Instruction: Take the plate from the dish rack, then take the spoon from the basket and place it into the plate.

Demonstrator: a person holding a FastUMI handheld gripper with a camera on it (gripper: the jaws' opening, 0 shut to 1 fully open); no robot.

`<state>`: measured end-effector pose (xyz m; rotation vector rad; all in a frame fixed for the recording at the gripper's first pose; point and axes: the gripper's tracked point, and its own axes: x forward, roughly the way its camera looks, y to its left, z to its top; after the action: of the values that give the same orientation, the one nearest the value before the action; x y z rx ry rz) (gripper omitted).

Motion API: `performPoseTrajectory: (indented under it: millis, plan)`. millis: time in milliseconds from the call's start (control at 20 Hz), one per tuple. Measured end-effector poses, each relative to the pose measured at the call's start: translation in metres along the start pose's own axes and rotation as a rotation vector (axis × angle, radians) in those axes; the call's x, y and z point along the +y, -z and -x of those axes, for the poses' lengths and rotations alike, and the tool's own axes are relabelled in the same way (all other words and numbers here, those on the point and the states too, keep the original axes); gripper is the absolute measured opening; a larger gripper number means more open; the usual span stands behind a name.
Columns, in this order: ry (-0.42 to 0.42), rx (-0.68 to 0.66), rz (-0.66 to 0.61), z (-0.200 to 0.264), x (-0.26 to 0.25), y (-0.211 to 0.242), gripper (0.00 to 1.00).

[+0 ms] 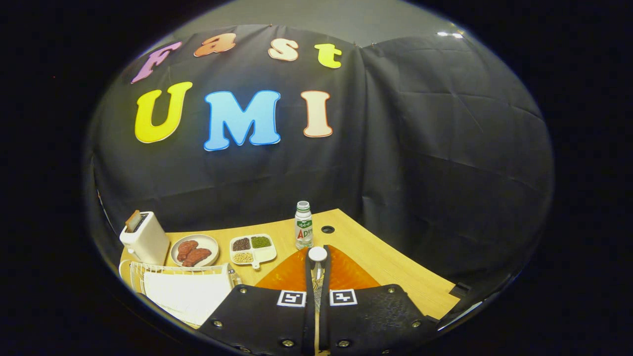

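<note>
The hand-held gripper [317,277] has its fingers drawn close together, pinching a spoon [317,257] upright between them, its pale rounded end poking up just past the fingertips; gripped low like that, the spoon stays steady and rides clear of everything underneath. Directly below and just ahead of the fingers spreads the orange plate [346,274], flat on the table [395,272], so the spoon hangs right over its target, and my read is that the drop into the plate is the step in hand. Beside the fingers to one side sits the white dish rack [173,277], a pale cloth or board lying across it, its wires showing along the far rim. Beyond that, a divided dish [252,248] of beans and grains, and a round saucer [194,250] carrying reddish pieces of food. A toaster [144,238] stands behind the rack with a slice sticking out the top. Past the plate, a small bottle [303,225] stands upright near the table's back edge, well out of the way. I can't pick out the basket from here.
</note>
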<state>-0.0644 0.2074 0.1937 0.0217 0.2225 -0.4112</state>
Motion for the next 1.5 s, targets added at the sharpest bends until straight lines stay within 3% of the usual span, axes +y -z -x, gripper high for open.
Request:
performPoseTrajectory:
  millis: [200, 700, 1250, 1500]
  plan:
    - [-0.092, -0.001, 0.086, 0.043, 0.032, 0.01, 0.03]
    - [-0.414, 0.051, 0.219, 0.146, 0.141, 0.078, 0.03]
    - [-0.53, 0.147, 0.257, 0.161, 0.188, 0.152, 0.03]
    - [-0.576, 0.223, 0.214, 0.165, 0.199, 0.183, 0.03]
